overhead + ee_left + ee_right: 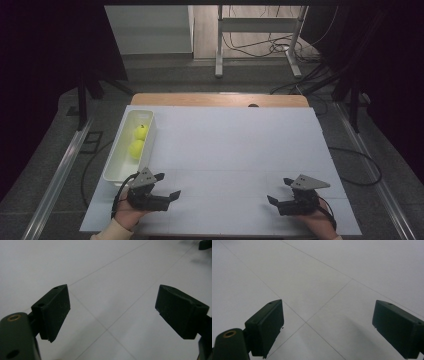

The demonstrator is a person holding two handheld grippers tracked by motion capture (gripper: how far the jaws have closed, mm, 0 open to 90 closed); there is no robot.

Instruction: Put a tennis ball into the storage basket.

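Open left gripper (167, 186); tray (114, 165), two lemons (136, 149)

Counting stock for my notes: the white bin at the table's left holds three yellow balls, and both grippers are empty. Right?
Not quite. The high view shows two balls in the bin, not three. The rest holds: left gripper and right gripper have open jaws with nothing between them.

Two yellow balls (138, 141), possibly tennis balls, are held in a white tray (114, 167); both grippers are rested near the table's (240, 150) front edge.
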